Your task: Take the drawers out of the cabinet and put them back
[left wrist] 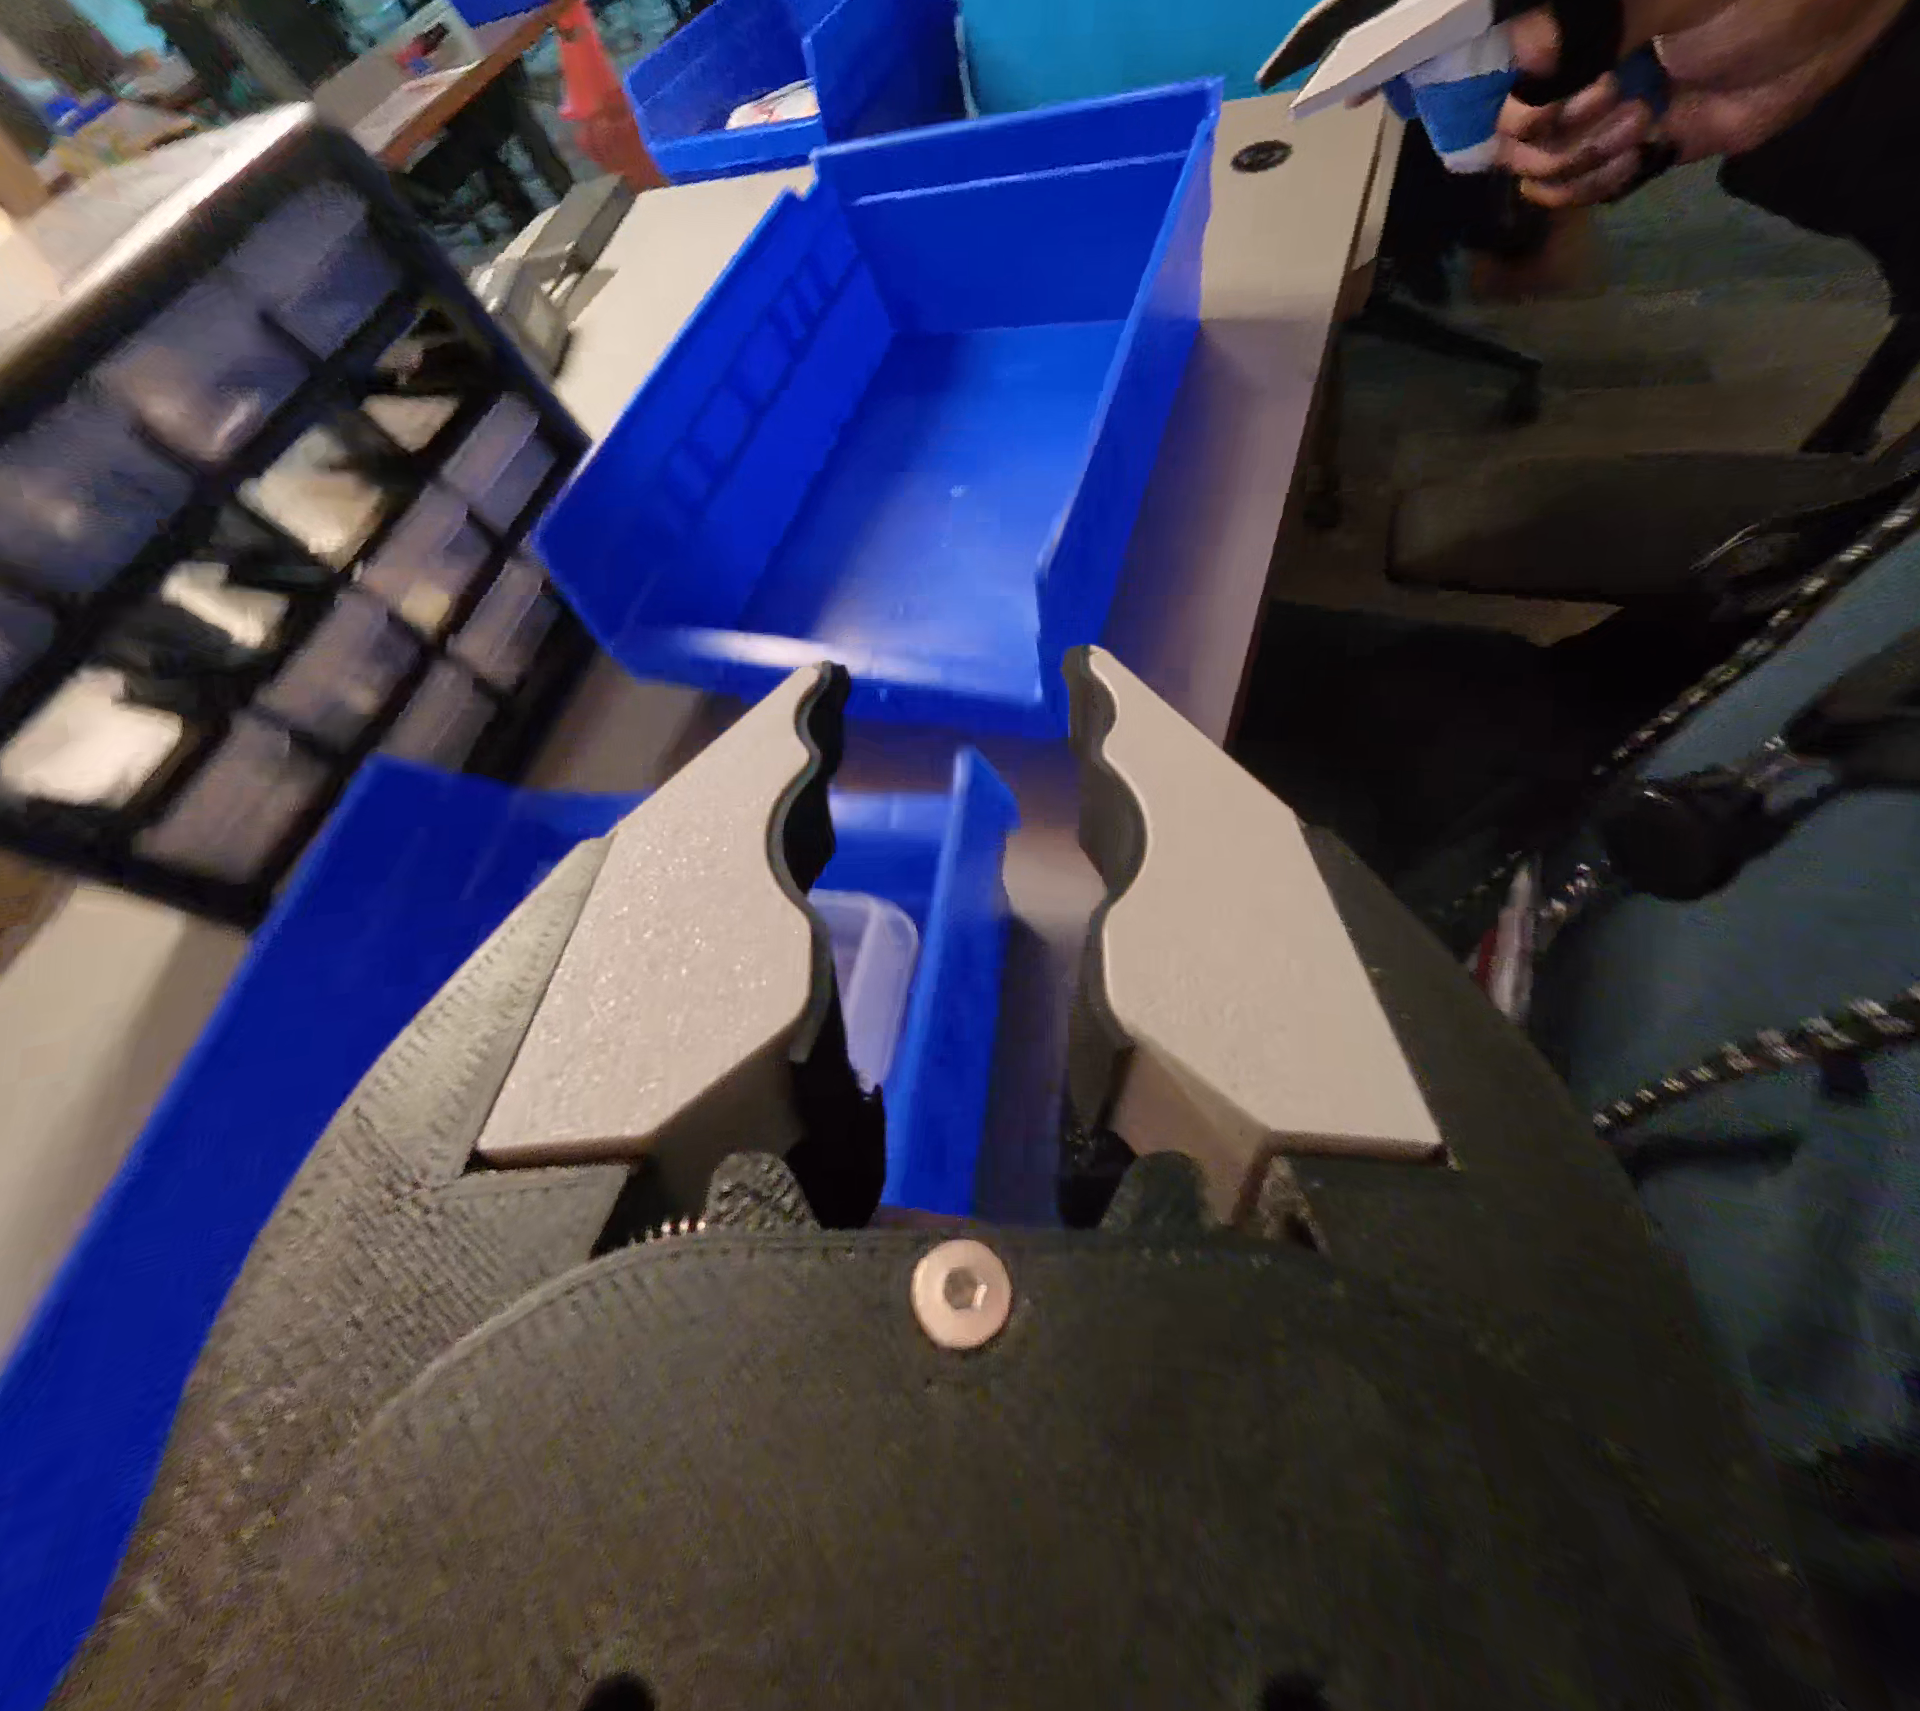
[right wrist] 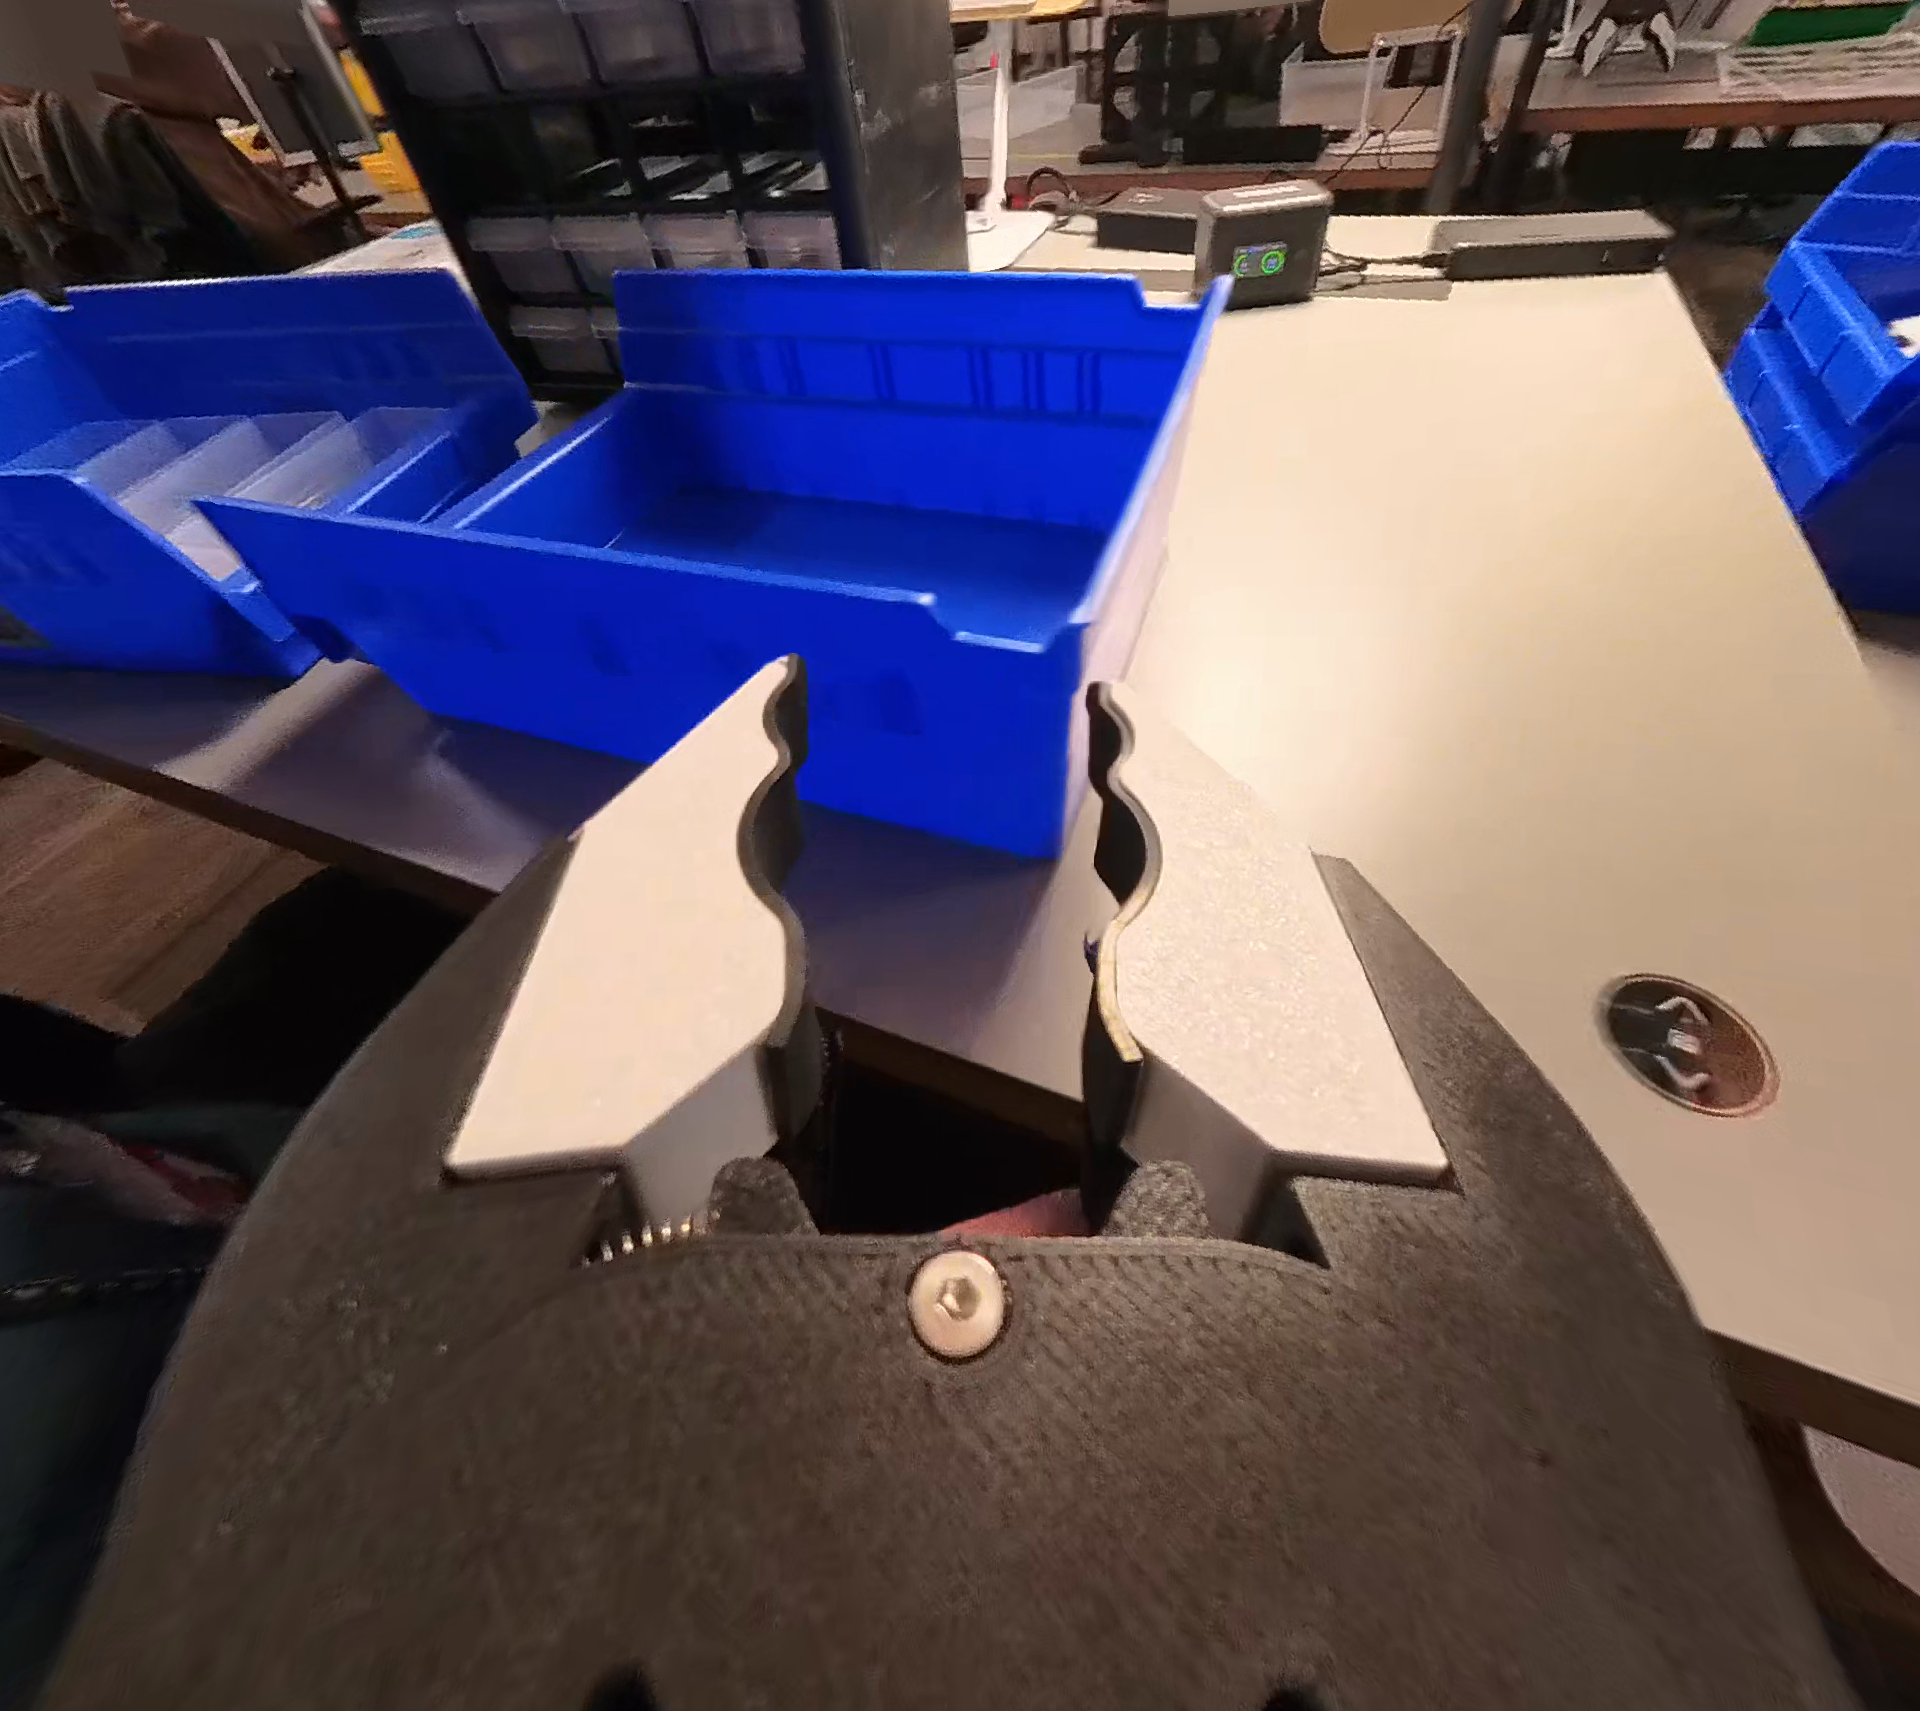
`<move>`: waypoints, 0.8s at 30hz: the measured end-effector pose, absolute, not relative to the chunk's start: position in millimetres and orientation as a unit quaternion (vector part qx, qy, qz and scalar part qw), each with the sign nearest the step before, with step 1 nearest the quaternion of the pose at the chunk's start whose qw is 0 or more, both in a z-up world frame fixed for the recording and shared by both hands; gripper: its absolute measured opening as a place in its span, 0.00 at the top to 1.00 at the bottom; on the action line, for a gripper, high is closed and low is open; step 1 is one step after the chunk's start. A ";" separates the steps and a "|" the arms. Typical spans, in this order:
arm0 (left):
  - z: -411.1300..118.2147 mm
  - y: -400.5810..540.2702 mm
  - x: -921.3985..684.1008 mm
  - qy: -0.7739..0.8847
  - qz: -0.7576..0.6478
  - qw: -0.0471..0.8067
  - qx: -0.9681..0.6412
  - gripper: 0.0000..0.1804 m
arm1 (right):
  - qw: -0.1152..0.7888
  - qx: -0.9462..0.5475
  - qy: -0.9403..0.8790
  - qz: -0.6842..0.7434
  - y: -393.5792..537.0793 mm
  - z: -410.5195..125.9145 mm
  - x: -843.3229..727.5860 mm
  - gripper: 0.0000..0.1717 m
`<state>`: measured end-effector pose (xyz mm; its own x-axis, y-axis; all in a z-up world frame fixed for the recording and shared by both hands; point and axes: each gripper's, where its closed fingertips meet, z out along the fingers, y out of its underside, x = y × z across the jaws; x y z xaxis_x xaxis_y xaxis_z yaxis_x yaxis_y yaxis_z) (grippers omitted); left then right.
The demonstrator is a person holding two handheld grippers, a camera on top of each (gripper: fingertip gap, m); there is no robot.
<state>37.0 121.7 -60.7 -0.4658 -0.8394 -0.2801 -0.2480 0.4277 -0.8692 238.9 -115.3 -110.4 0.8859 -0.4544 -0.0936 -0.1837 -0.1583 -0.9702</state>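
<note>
Desk (right wrist: pixel 1455 622): a pale grey top that carries the cabinet and the blue bins; a round cable hole (right wrist: pixel 1685 1046) sits near its front right corner.
Cabinet (right wrist: pixel 644 134): a black small-parts cabinet standing upright at the back of the desk, behind the bins. Clear drawers fill its top row and its lower rows; the middle rows show dark open slots. In the left wrist view it appears at the left edge, blurred.
Empty blue bin (right wrist: pixel 790 539): a long open bin on the desk in front of the cabinet, nothing visible inside it.
Second blue bin (right wrist: pixel 156 456): just left of the empty one, holding several clear drawers (right wrist: pixel 239 456) lined up side by side.
Stacked blue bins (right wrist: pixel 1839 414): at the far right edge of the desk, well apart from the others.
Left claw (left wrist: pixel 951 695): hovers over the near end of the second bin, its two grey fingers parted with nothing between the pads. A clear drawer lies in the bin below it, not gripped.
Right claw (right wrist: pixel 945 705): parted wide, gripping nothing, in front of the empty bin's near wall and above the desk edge.
Hand (left wrist: pixel 1621 103): seen far off in the left wrist view, holding the other tool's handle.
</note>
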 end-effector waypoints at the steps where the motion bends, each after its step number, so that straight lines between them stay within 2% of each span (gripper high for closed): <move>1: -64.7 127.8 24.8 0.747 -0.403 0.373 -0.376 0.76 | 0.614 -0.755 0.205 -0.104 -111.0 -110.7 233.5 0.68; 7: -92.1 171.5 -13.6 0.679 -0.383 0.421 -0.464 0.77 | 0.591 -0.778 0.198 -0.074 -72.1 -123.3 220.2 0.69; 8: -97.6 179.8 -15.1 0.675 -0.372 0.434 -0.466 0.86 | 0.588 -0.780 0.200 -0.078 -68.4 -126.1 223.9 0.70; 13: -112.1 215.1 -20.7 0.665 -0.392 0.462 -0.436 0.93 | 0.607 -0.757 0.223 -0.091 -64.0 -118.8 255.0 0.68; 15: -110.7 238.7 -23.8 0.651 -0.413 0.466 -0.433 0.89 | 0.609 -0.754 0.226 -0.096 -64.5 -115.0 261.5 0.68; 17: -103.7 266.6 -27.7 0.628 -0.406 0.485 -0.453 0.79 | 0.606 -0.757 0.222 -0.104 -63.1 -111.8 259.8 0.68; 18: -95.7 275.8 -30.5 0.613 -0.401 0.498 -0.464 0.78 | 0.601 -0.761 0.216 -0.109 -61.0 -111.4 256.8 0.68; 22: -56.5 271.9 -33.6 0.532 -0.422 0.544 -0.493 0.71 | 0.600 -0.757 0.218 -0.139 -50.6 -110.7 237.7 0.64; 24: -58.5 270.5 -25.1 0.484 -0.410 0.555 -0.538 0.63 | 0.599 -0.752 0.210 -0.177 -44.9 -108.2 227.9 0.62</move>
